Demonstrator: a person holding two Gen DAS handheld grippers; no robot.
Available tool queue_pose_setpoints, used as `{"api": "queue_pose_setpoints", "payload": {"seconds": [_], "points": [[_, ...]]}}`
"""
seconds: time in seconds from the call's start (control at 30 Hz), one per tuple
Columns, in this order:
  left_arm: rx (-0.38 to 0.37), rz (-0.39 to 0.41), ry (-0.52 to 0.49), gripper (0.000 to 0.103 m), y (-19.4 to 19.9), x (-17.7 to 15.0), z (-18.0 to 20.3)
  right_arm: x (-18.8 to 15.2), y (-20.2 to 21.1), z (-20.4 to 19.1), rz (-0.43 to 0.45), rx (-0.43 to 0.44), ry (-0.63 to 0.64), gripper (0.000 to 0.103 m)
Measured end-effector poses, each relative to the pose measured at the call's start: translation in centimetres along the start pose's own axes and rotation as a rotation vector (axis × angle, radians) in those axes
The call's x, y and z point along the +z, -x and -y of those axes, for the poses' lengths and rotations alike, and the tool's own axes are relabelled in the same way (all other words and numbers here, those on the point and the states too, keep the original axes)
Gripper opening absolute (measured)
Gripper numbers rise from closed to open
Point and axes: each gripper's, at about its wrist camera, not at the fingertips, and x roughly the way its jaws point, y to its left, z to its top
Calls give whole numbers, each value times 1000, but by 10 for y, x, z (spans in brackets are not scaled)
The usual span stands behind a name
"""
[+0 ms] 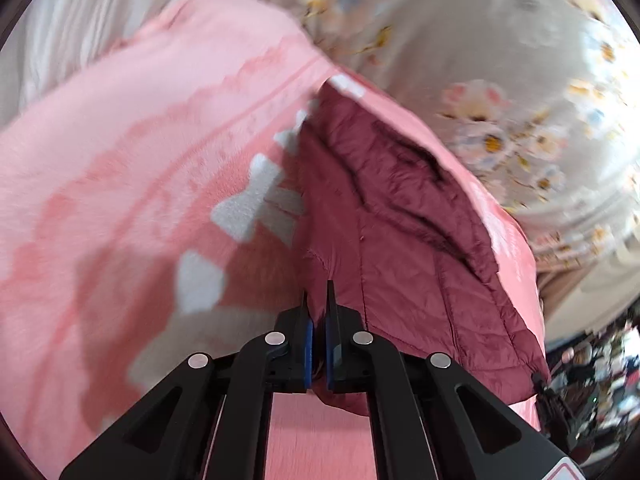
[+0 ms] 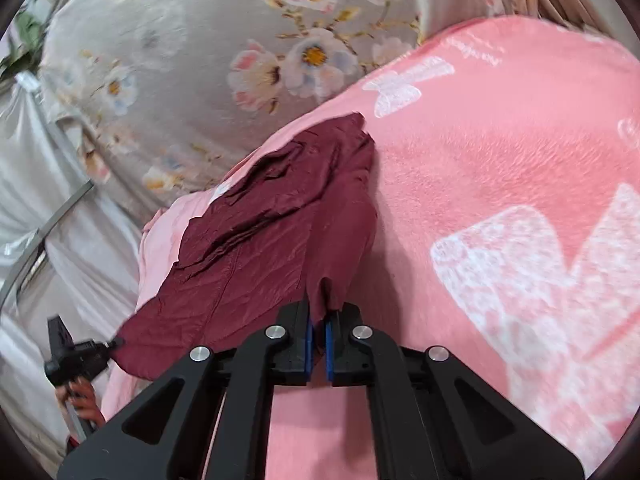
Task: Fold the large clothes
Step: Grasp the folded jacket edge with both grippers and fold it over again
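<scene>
One pink blanket (image 2: 500, 168), floral sheet (image 2: 224, 40), perhaps curtain (image 1: 72, 12) behind

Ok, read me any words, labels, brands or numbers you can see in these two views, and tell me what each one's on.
No text can be read in either view.
Pink blanket: faint pale script near its far edge, too blurred to read; the other white marks are bow shapes.
Red-edged sticker on the left claw's body: cut off at the frame edge, unreadable.
Maroon jacket: no label showing.
</scene>
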Motion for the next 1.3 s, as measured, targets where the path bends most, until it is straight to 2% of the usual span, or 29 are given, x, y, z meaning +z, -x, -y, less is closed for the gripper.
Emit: {"api": "queue_pose_setpoints", "payload": {"seconds": [0.13, 0.2, 0.33, 0.43, 0.53, 0.67, 0.73, 0.87, 1.0, 1.1, 1.23, 1.3], "points": [[-63, 61, -38, 1, 76, -23, 3, -11, 83, -24, 62, 58, 77, 3], [-93, 103, -44, 1, 109, -26, 11, -5, 123, -43, 133, 94, 113, 3], [-132, 229, -83, 1, 151, -6, 42, 25, 150, -75, 270, 119, 153, 2], [-102, 271, -99, 1, 144, 22, 62, 59, 137, -85, 342, 124, 138, 2], [-49, 289, -106, 2, 119, 54, 80, 98, 90, -82, 356, 68, 102, 2], [87, 281, -136, 2, 58, 99, 102, 136, 18, -63, 304, -17, 21, 2], [179, 261, -159, 3, 14, 120, 111, 145, -21, -57, 271, -70, 12, 2], [303, 181, -171, 3, -66, 145, 109, 150, -89, -39, 199, -163, -10, 2], [375, 98, -166, 3, -131, 149, 90, 145, -150, -15, 107, -237, -19, 3], [427, 34, -167, 4, -177, 143, 72, 138, -181, -2, 57, -282, -16, 3], [460, 15, -184, 6, -208, 132, 62, 127, -202, 7, 28, -322, -5, 5], [459, 21, -178, 11, -217, 127, 57, 121, -211, 12, 17, -335, 5, 6]]}}
